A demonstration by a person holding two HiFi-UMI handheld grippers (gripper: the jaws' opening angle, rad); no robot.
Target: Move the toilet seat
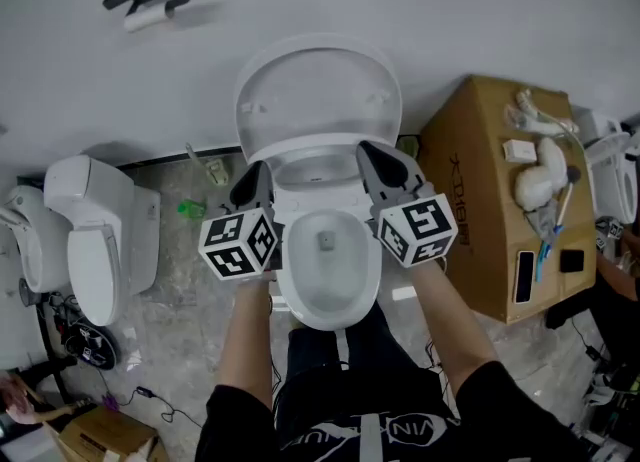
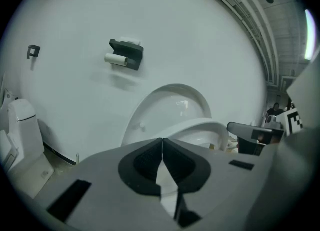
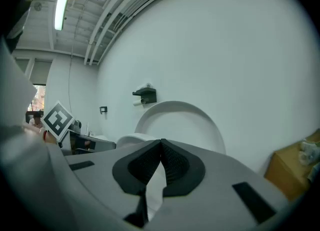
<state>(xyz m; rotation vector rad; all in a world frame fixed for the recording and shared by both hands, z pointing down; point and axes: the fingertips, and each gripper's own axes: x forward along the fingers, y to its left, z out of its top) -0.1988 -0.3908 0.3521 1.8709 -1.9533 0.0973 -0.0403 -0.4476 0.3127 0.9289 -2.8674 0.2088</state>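
a white wall and a mottled stone floor [image 1: 180, 280] surround a toilet bowl [image 1: 335, 302]. the left tongs [image 2: 162, 140] and the right tongs [image 3: 161, 141] are each pinched fully together, tips meeting, with nothing between them. the toilet seat [image 2: 200, 126] stands tilted up just ahead of the tongs and between them, in front of the raised lid [image 1: 318, 85]. a cardboard box [image 1: 480, 210] stands right of the right tongs. a second toilet [image 1: 95, 240] stands left of the left tongs.
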